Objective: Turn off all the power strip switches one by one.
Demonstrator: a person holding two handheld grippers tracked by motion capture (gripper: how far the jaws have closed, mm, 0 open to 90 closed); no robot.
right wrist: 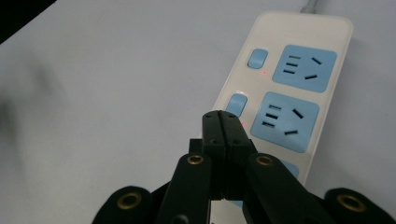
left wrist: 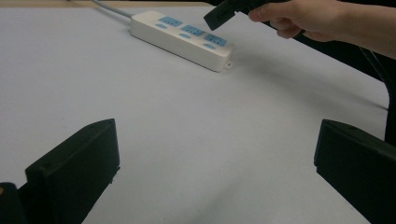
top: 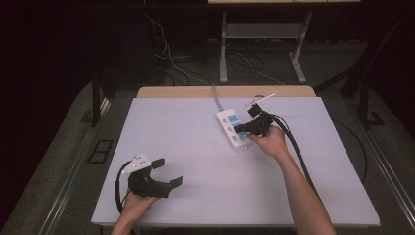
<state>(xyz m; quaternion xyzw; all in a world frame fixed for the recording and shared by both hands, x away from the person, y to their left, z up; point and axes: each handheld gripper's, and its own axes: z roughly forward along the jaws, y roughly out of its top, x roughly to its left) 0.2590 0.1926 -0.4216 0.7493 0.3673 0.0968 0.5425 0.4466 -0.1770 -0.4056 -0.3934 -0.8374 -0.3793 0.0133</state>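
A white power strip with blue sockets and blue switch buttons lies on the table's far middle. My right gripper points down over it with the jaws shut and nothing between them. In the right gripper view the closed tips sit right by the middle switch of the strip; whether they touch it I cannot tell. My left gripper rests near the front left, open and empty. In the left gripper view its jaws stand wide apart, facing the strip and the right gripper.
The pale grey table is bare between the two grippers. The strip's grey cord runs off the far edge. The right gripper's black cable trails along the person's forearm. Desk legs and loose wires stand on the floor behind.
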